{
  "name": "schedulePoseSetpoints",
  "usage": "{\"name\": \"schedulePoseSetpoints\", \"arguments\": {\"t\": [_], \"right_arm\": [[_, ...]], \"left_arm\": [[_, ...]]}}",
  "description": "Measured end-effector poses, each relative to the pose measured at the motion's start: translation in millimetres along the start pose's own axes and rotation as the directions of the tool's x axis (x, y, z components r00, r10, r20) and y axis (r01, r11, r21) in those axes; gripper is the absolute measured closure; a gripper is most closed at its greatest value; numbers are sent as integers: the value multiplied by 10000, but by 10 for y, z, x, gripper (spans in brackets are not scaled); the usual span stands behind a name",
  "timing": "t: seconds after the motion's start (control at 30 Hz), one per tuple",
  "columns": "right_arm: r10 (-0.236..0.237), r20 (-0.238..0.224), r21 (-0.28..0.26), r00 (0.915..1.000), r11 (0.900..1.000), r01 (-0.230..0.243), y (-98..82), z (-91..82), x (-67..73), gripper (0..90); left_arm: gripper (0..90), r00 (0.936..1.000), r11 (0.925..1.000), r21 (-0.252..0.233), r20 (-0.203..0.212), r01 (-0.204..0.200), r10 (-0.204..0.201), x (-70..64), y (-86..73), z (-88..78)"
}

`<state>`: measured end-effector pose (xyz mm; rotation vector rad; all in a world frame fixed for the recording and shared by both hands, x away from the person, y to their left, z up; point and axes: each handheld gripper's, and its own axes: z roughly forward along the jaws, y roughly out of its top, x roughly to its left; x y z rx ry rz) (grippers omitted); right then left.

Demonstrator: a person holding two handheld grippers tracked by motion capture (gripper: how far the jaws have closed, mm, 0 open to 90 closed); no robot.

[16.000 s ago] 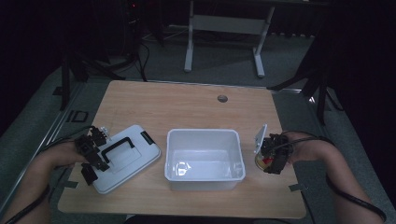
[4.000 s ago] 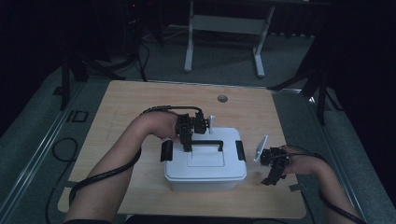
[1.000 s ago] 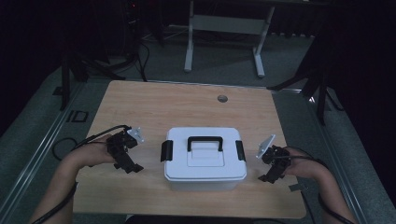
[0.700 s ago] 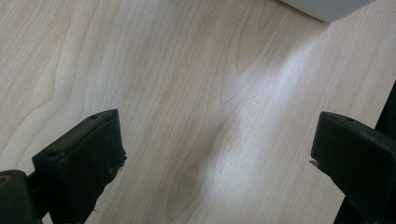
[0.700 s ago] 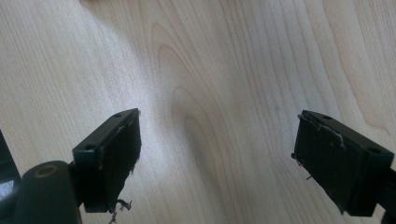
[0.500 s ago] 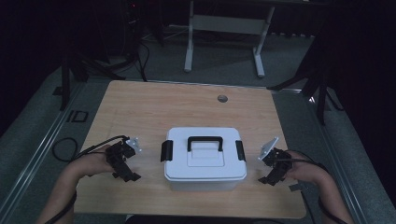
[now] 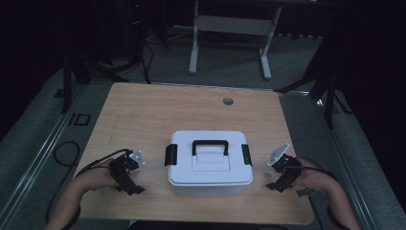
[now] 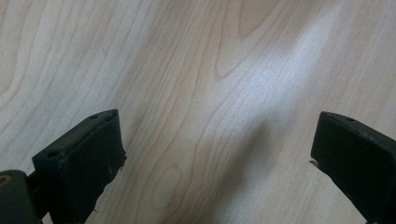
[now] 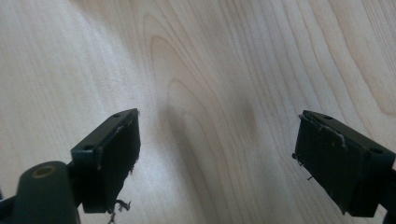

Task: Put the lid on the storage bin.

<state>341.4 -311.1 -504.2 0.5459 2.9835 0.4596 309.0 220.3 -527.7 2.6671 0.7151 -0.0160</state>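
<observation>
Between my two tools sits the white box near the table's front edge, lid on, contents hidden. Left gripper and right gripper hover beside it, jaws spread, holding nothing.

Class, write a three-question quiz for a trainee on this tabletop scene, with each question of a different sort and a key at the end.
1. True or false: the white plastic storage box with the black handle has its lid on.
2. Multiple choice: what lies between the jaws of the left claw? A) the black handle B) bare wooden table C) a side latch
3. Fill in: the right claw rests on the light wooden table to the ___ of the box, as the person sees it.

Key:
1. True: the lid sits on the box, black latches at both ends.
2. B: both claws are open over bare wood, holding nothing.
3. Right; it is apart from the box.
</observation>
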Motion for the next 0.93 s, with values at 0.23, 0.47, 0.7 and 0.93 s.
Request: {"name": "schedulePoseSetpoints", "arguments": {"t": [0.23,0.47,0.7,0.93], "right_arm": [[35,-63,-38,10000,10000,-36,-32,86,4,138],[304,-46,-586,9995,9978,-306,-54,187,-2,135],[281,163,-1015,9995,9945,-263,-62,239,32,135],[452,93,-1676,9989,9849,-431,-88,181,19,135]], "left_arm": [[18,9996,9990,-396,-155,223,-230,-1,-113,33],[22,9984,9942,-940,-153,520,-537,29,-208,40],[22,9974,9814,-1787,-9,706,-719,36,-268,-44],[22,9969,9784,-1922,-57,765,-791,33,-347,-56]]}}
